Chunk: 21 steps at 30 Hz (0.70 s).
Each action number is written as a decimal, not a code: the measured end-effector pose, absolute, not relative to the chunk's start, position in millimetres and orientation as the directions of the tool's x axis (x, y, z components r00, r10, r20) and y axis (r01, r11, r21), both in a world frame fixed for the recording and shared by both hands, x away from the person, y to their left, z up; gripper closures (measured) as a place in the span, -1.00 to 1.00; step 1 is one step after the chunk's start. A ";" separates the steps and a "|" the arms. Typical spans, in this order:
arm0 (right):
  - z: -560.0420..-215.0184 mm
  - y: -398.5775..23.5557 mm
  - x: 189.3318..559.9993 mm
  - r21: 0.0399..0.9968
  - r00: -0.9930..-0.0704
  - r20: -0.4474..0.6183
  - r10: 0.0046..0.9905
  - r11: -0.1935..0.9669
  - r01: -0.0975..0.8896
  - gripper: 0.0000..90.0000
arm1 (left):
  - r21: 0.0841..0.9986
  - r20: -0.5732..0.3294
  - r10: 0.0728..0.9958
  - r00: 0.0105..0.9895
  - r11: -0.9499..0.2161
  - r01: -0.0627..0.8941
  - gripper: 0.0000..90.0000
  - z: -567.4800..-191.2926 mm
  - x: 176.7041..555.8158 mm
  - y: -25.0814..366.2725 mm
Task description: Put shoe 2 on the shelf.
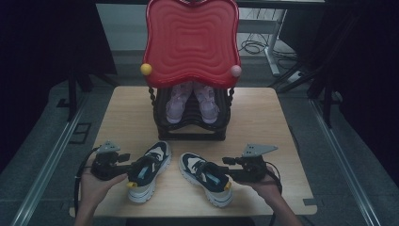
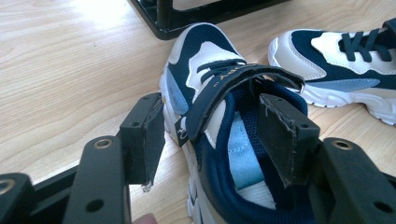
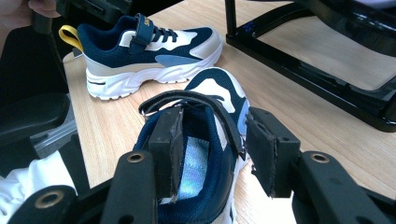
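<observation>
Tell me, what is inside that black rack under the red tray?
A pair of pink shoes sits inside the black rack; the red tray covers their heels.

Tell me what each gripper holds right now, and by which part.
Neither grips anything. The left gripper straddles the collar wall of the left sneaker, pads apart. The right gripper likewise straddles the right sneaker collar, jaws open.

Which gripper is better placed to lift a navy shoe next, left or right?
About equal, but left seems slightly readier. The left gripper already straddles the side wall of its navy shoe. The right gripper straddles its own shoe likewise, but with open jaws.
</observation>
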State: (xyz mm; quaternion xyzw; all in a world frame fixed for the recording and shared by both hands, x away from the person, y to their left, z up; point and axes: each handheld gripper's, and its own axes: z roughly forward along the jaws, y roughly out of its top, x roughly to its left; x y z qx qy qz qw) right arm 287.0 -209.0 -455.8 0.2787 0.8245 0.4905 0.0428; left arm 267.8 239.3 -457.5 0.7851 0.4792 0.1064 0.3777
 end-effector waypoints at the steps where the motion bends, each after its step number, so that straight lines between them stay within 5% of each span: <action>1: -455.8 -208.4 287.4 0.830 -0.841 0.204 0.502 0.368 0.420 0.25 | 0.693 -0.194 0.832 0.520 -0.259 0.673 -0.06 -458.2 268.9 237.9; 21: -460.6 -197.1 304.0 0.799 -0.843 0.208 0.497 0.410 0.439 0.27 | 0.658 -0.184 0.834 0.520 -0.288 0.696 -0.03 -470.5 280.3 231.1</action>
